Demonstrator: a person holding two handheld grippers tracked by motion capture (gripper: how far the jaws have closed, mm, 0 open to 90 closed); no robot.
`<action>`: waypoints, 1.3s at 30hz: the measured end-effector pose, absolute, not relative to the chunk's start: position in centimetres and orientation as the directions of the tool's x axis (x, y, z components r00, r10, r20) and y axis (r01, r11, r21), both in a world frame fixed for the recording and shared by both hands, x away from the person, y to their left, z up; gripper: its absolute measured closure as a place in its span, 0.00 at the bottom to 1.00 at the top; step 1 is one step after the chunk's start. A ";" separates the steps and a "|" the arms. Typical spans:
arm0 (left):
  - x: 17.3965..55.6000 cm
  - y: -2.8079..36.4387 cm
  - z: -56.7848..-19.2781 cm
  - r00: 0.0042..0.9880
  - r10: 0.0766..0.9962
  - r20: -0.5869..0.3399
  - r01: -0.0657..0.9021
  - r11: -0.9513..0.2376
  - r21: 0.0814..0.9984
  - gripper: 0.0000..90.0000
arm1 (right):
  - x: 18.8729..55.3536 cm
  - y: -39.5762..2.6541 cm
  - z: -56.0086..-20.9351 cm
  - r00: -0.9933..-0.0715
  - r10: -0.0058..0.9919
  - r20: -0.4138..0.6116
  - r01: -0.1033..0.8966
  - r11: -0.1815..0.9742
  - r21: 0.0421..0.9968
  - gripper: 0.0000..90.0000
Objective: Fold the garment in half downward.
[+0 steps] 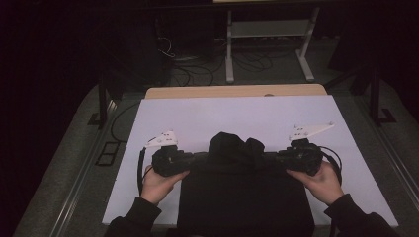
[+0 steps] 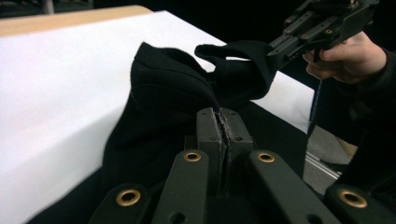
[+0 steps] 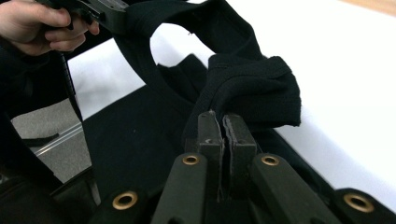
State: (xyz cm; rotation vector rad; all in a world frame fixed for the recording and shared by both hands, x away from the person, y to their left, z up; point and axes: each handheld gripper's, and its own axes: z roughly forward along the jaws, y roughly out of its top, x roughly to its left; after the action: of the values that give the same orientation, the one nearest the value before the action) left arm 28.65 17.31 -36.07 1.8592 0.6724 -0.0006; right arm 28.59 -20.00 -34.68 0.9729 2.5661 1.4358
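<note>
Left gripper: the left gripper (image 1: pixel 197 159) sat in the person's left hand (image 1: pixel 159 183) at the near left of the garment, pointing inward toward the other gripper; its jaws were pressed together on a fold of black cloth, seen closely in the left gripper view (image 2: pixel 222 122).

Right gripper: the right gripper (image 1: pixel 271 159) was held in the right hand (image 1: pixel 322 181) and mirrored the left, jaws narrow and clamped on black cloth, as the right gripper view (image 3: pixel 223 126) showed.

Black garment: the black garment (image 1: pixel 244 197) lay mostly flat on the near side of both sets of fingers, its body spread between the two forearms; its upper edge was bunched into a raised lump directly between the fingertips.

Cloth at the left fingers: fabric rose just beyond the closed tips and folded over toward the far gripper.

Cloth at the right fingers: a thick rolled hem sat just past the tips, with a looped band of cloth stretching away to the other gripper.

White sheet: the white sheet (image 1: pixel 237 116) extended beyond the fingers, bare on the far side of the lump.

Table: a wooden table (image 1: pixel 237 91) edge showed past the sheet.
</note>
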 end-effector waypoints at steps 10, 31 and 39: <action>27.4 17.6 -37.9 0.847 0.400 -0.352 0.470 -0.251 0.846 0.97 | 27.8 -20.5 -36.7 -0.791 0.542 0.285 0.537 0.391 0.747 0.95; 25.4 15.6 -40.9 0.884 0.314 -0.346 0.461 -0.462 0.758 0.97 | 25.7 -20.7 -41.0 -0.785 0.522 0.334 0.598 0.493 0.633 0.95; 25.3 15.1 -41.6 0.890 0.292 -0.350 0.455 -0.504 0.734 0.97 | 25.3 -20.3 -42.1 -0.782 0.514 0.352 0.612 0.529 0.588 0.94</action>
State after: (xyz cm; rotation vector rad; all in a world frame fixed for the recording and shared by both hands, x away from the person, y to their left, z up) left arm 25.30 15.12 -41.61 2.1338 0.5360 -0.2240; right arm 25.28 -20.35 -42.09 1.0612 2.8626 1.1900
